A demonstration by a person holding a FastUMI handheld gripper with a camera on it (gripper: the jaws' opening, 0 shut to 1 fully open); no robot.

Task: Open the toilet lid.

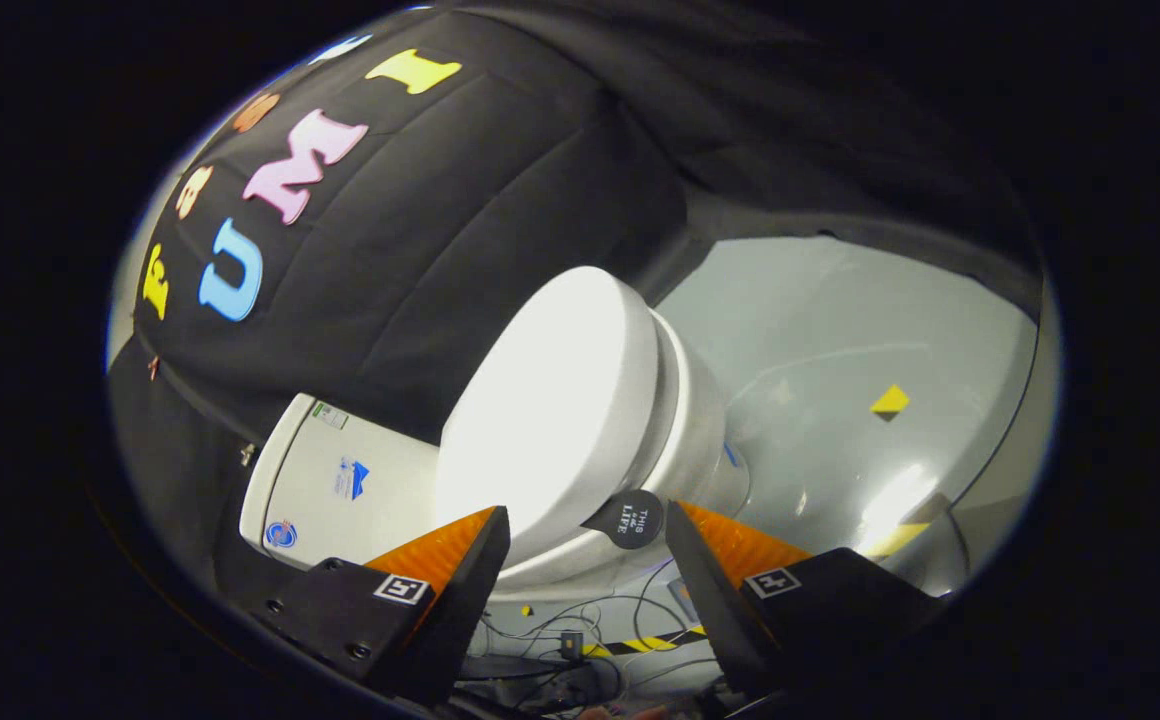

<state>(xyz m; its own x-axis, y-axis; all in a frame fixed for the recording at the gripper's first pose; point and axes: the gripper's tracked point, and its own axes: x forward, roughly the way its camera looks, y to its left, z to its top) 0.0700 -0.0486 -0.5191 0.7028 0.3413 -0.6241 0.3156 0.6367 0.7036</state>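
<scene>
The view is tilted, and a white toilet lies just ahead of my fingers. Its glossy oval lid (540,400) lies down flat on the seat and bowl (705,420). The white tank (340,480) sits behind the lid, against the black cloth wall. A round black tab (630,518) sticks out from the lid's rim. My gripper (588,515) is open, its fingertips on either side of the lid's near rim. The tab lies between them, close to the right fingertip (680,520). Neither finger presses on the lid or the tab.
A grey glossy floor (840,330) stretches beyond the bowl, with a small yellow and black marker (889,402) on it. Loose cables (580,620) and a strip of yellow-black tape (640,643) lie on the floor under the fingers.
</scene>
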